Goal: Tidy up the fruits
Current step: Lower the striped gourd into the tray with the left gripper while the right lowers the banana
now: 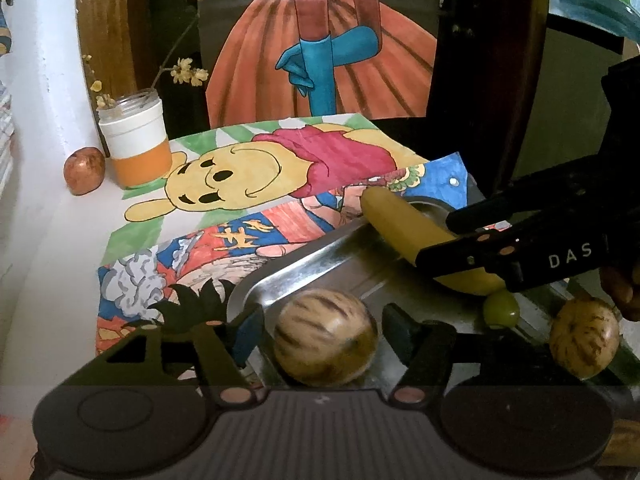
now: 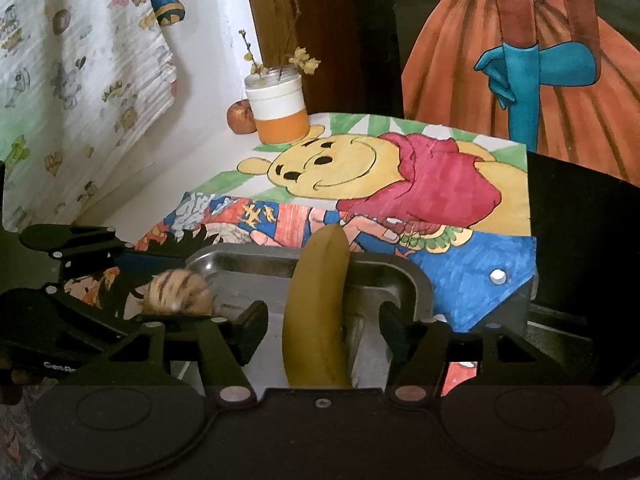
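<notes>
A steel tray (image 1: 304, 268) lies on coloured drawings; it also shows in the right wrist view (image 2: 404, 276). My left gripper (image 1: 322, 330) is open, its fingers on either side of a striped round melon (image 1: 326, 338) with gaps on both sides. My right gripper (image 2: 322, 320) is open around a yellow banana (image 2: 318, 312) that lies over the tray rim. In the left wrist view the right gripper (image 1: 440, 240) spans the banana (image 1: 404, 222). A second striped melon (image 1: 584, 338) and a green fruit (image 1: 501, 312) sit at the right.
A jar (image 1: 136, 140) with dried flowers and a small red apple (image 1: 84, 170) stand at the back left by the wall. A Winnie-the-Pooh drawing (image 2: 380, 172) covers the table beyond the tray. A printed cloth (image 2: 76, 92) hangs at the left.
</notes>
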